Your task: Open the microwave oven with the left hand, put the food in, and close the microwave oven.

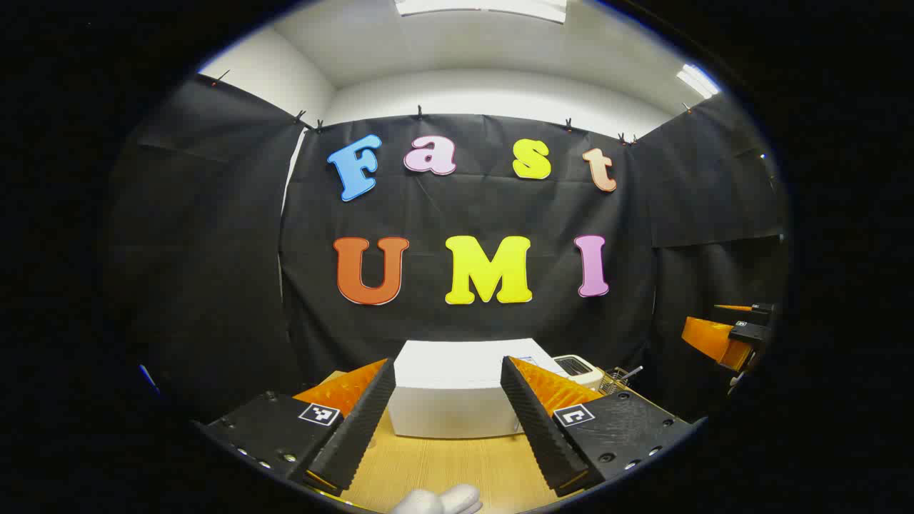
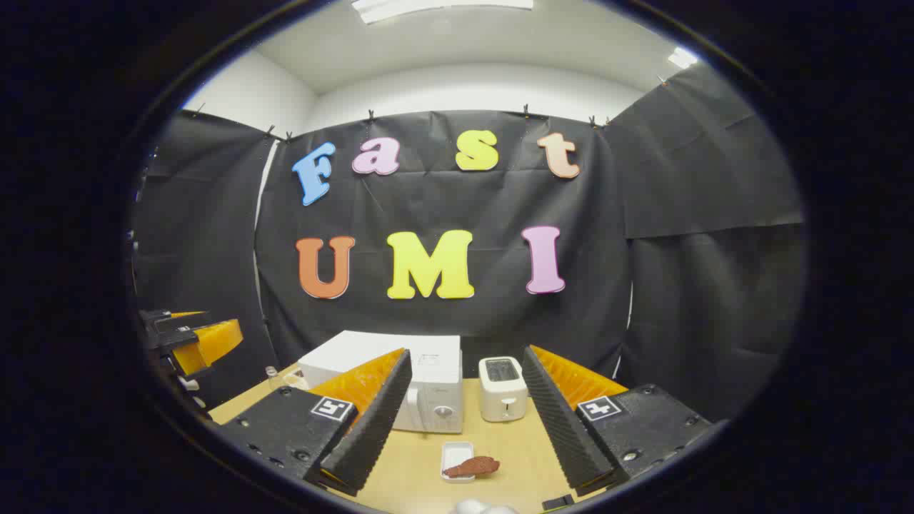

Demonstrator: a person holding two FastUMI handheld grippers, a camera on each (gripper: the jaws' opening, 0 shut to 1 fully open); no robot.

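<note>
The white microwave [image 1: 450, 389] stands on the wooden table straight ahead of my left gripper [image 1: 448, 364], which is open and well short of it. In the right gripper view the microwave [image 2: 400, 378] shows its knob panel [image 2: 443, 412], and the door looks closed. A reddish-brown piece of food [image 2: 473, 467] lies half on a small white dish [image 2: 457, 451] in front of the microwave. It sits low between the fingers of my open right gripper [image 2: 465, 357], which touches nothing. The left gripper [image 2: 193, 343] hangs at the left edge, and the right gripper [image 1: 728, 339] at the far right.
A white toaster [image 2: 503, 389] stands just right of the microwave, and a small wire rack [image 1: 614, 380] sits beside the toaster [image 1: 578, 368]. Bare table [image 1: 443, 464] lies in front of the microwave. A white rounded thing [image 1: 439, 501] pokes in at the bottom edge. Black cloth walls close off the booth.
</note>
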